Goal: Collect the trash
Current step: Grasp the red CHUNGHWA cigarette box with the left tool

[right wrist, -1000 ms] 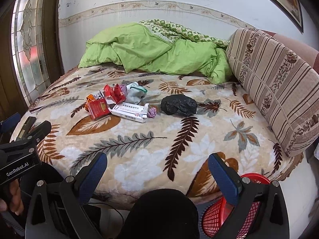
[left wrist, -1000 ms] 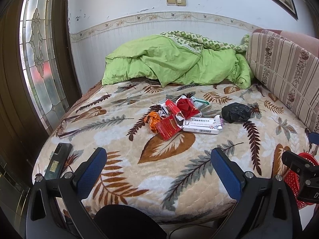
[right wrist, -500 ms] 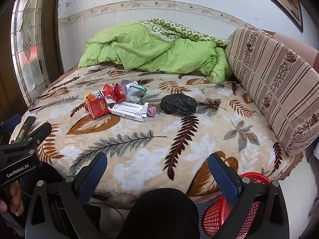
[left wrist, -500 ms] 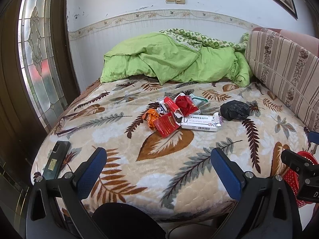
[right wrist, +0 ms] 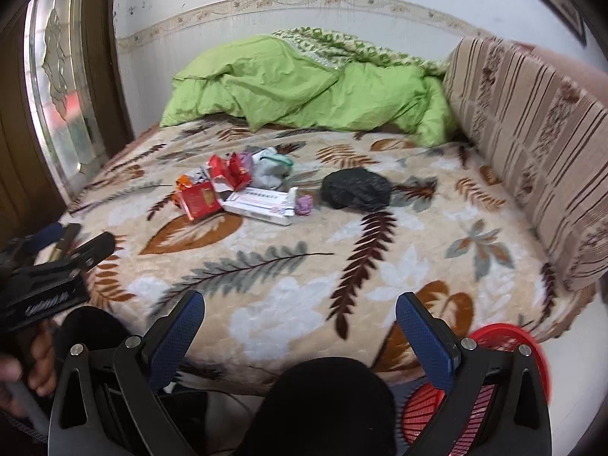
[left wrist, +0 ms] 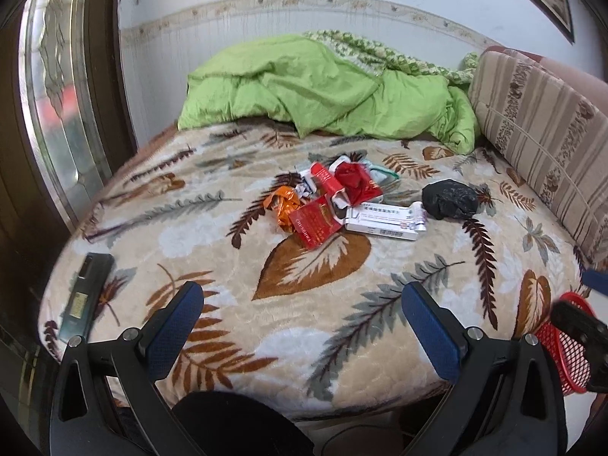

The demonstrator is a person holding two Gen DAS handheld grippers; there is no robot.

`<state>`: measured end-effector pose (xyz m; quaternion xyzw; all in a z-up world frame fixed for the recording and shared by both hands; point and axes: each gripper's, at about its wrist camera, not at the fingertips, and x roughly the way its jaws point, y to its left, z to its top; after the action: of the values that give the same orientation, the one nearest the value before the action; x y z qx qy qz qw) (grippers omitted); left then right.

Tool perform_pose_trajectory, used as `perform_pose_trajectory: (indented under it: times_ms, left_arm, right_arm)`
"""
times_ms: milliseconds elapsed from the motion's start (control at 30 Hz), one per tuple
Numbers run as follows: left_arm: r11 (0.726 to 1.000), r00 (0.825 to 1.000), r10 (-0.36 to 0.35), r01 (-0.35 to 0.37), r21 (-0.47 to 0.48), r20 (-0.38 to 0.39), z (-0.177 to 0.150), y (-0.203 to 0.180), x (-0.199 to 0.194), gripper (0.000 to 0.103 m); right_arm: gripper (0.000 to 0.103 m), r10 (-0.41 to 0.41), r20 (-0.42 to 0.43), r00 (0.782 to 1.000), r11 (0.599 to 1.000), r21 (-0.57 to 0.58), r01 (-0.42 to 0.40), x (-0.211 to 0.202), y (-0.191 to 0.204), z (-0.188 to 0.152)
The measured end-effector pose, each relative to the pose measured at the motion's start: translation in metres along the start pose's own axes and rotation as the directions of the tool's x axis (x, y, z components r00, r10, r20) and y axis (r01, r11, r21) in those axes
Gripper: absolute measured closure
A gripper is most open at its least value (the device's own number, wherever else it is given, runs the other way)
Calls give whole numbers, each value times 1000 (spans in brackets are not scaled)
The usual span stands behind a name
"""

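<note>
Both views sit slightly nearer the bed (left wrist: 212, 235) than a second ago; we hold the left gripper (left wrist: 302, 313) and right gripper (right wrist: 300, 313) at its near edge, jaws spread wide, nothing between them; the trash pile (left wrist: 334, 201) lies mid-bed, untouched; a black bag (left wrist: 450, 199) rests just beside it; the red basket (right wrist: 490, 376) stands on the floor below our right gripper.

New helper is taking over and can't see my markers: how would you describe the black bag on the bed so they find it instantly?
On the leaf-patterned bed, look right of the litter pile of red wrappers. The crumpled black plastic bag lies alone there, toward the striped cushion. It is the only black, glossy lump; the other litter is red, orange or white.
</note>
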<state>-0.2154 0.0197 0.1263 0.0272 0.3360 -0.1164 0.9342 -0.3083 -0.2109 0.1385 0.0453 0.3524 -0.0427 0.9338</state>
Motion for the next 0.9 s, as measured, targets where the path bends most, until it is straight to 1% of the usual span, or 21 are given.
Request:
perform_pose_trajectory:
  times_ms: [33, 67, 100, 167, 233, 300, 333, 500, 567, 633, 733, 767, 800, 833, 867, 900]
  left_arm:
    - [1000, 1000, -16, 16, -15, -27, 4, 6, 10, 0]
    - [999, 998, -35, 34, -29, -46, 7, 11, 17, 0]
    - [998, 996, -59, 56, -43, -65, 11, 16, 26, 0]
    - [996, 993, -64, 58, -66, -95, 19, 25, 47, 0]
    - [993, 989, -92, 83, -79, -115, 26, 28, 67, 4]
    - [991, 986, -111, 100, -89, -128, 31, 30, 84, 21]
    - [989, 982, -127, 115, -92, -140, 35, 29, 94, 23]
    - [983, 964, -166, 146, -112, -206, 47, 25, 144, 23]
    - [983, 965, -158, 135, -120, -209, 51, 24, 161, 23]
    - [980, 960, -175, 148, -130, -221, 55, 22, 175, 23]
    - [980, 960, -175, 148, -135, -220, 59, 16, 190, 23]
    - [980, 960, -175, 149, -131, -216, 60, 12, 195, 27]
    - [980, 960, -175, 150, -129, -217, 61, 10, 199, 42]
    - [981, 960, -172, 146, -129, -223, 60, 7, 202, 51]
    - [981, 958, -171, 142, -135, -232, 58, 6, 205, 69]
    - [977, 953, -186, 154, -148, -238, 56, 5, 206, 72]
  right_arm:
    - [5, 14, -4, 1000, 1000, -3, -14, 2, 0, 1]
    - [9, 28, -11, 1000, 1000, -10, -28, 5, -1, 2]
    - [15, 36, -16, 999, 999, -12, -36, 8, -1, 3]
    - [21, 58, -29, 998, 998, -10, -58, 13, -1, 4]
    - [21, 71, -38, 997, 998, 2, -71, 18, -4, 6]
    - [21, 61, -39, 997, 998, 7, -60, 21, -5, 7]
    - [21, 57, -41, 998, 998, 11, -57, 23, -6, 7]
    - [21, 54, -60, 997, 998, 24, -52, 31, -9, 5]
    - [21, 49, -64, 997, 999, 23, -48, 34, -10, 5]
    - [21, 44, -72, 996, 999, 27, -42, 38, -14, 5]
    - [21, 43, -86, 995, 998, 41, -39, 45, -18, 5]
    - [21, 42, -89, 995, 998, 44, -39, 47, -19, 5]
    - [21, 45, -93, 995, 998, 49, -41, 49, -20, 6]
    - [21, 49, -96, 994, 998, 52, -44, 51, -21, 7]
    - [21, 56, -97, 994, 997, 56, -51, 53, -21, 7]
    - [21, 71, -98, 993, 996, 59, -65, 55, -22, 9]
